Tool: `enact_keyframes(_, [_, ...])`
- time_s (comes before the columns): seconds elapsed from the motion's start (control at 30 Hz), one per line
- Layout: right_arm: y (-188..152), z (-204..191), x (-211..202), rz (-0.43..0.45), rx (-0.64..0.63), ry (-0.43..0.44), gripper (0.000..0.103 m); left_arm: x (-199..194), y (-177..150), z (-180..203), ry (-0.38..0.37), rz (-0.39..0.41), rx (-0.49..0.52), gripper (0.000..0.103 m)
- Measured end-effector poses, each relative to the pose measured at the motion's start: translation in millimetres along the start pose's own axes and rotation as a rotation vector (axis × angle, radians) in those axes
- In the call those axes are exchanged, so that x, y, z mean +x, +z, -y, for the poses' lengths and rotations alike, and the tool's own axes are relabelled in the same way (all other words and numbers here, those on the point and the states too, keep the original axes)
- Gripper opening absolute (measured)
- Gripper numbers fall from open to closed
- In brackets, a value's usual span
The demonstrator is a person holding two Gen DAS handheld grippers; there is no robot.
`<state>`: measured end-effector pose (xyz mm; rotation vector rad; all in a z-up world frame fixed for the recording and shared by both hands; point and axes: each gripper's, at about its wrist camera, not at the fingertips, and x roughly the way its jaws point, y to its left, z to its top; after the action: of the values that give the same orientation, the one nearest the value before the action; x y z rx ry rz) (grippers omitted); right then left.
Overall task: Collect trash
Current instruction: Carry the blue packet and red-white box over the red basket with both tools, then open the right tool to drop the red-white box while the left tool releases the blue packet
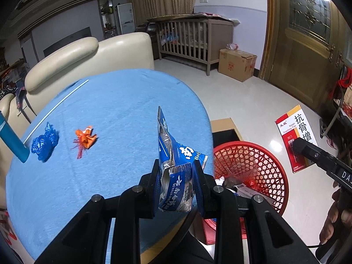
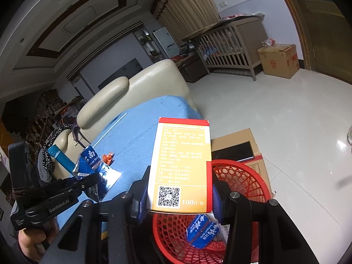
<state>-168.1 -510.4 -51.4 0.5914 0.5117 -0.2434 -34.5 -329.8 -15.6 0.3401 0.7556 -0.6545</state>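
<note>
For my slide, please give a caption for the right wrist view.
Right tool holds a medicine box above the red basket.

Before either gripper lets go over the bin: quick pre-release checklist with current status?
1. Left gripper clamped on the blue foil packet: ok.
2. Right gripper clamped on the medicine box: ok.
3. Medicine box over the red basket: ok, its lower end sits above the opening in the right wrist view.
4. Blue foil packet over the basket: not ok, it hangs above the edge of the blue tablecloth, beside the rim.
5. Room in the basket: ok, only a few pieces lie at the bottom.
6. Table trash left: not ok, the blue wrapper and orange wrapper remain.
</note>
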Motion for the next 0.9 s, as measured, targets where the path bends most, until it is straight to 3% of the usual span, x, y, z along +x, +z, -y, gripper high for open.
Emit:
enact_keyframes(0.43, [-6, 28, -1, -0.005, 0.049, -0.041, 0.049, 9, 2, 38, -0.047, -0.026, 0.068, 0.028])
enact_keyframes(0.7, [-29, 51, 19, -0.083, 0.087, -0.077, 0.049, 18, 2, 53, -0.069, -0.05, 0.094, 0.028])
enact_keyframes(0.9, [-32, 57, 18, -0.085, 0.093, -0.085, 0.049, 25, 3, 62, -0.08, -0.062, 0.109, 0.028])
